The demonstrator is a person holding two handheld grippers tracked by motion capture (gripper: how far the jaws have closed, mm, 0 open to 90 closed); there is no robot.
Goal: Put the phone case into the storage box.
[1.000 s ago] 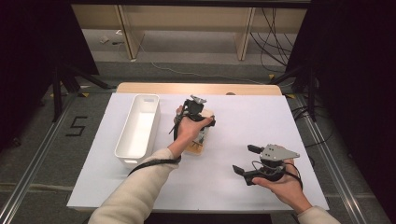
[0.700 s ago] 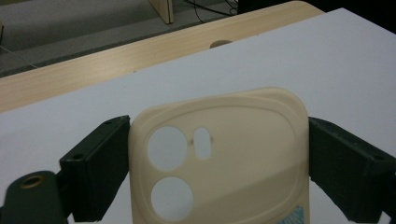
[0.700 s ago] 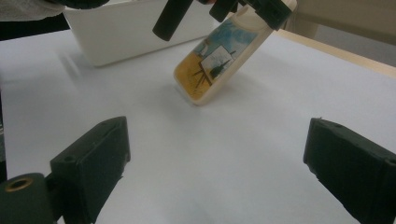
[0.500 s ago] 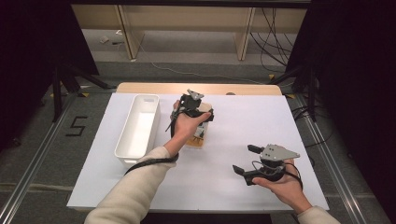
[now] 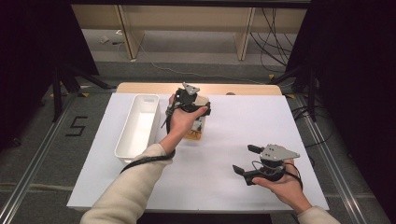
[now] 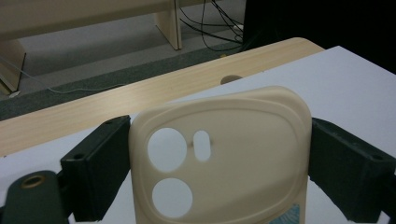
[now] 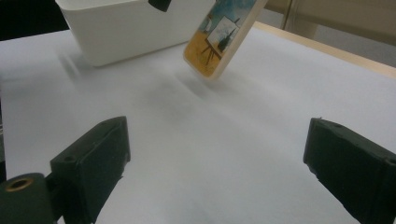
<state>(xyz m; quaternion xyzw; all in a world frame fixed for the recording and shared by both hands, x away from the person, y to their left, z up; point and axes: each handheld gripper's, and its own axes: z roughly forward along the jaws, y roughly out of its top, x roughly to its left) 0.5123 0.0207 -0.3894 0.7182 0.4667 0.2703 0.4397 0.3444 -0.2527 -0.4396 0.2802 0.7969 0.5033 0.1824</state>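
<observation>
I had the phone case (image 6: 219, 158) clamped between the left gripper's (image 5: 189, 100) jaws, lifted off the table beside the bin (image 5: 137, 126), not yet in it, while the right gripper (image 5: 254, 161) hung empty, jaws apart.

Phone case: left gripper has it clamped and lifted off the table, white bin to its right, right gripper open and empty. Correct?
Not quite: in the high view the white bin sits to the left of the phone case, not the right. The rest holds: left gripper is clamped on the case, lifted off the table, and right gripper is open and empty.
</observation>
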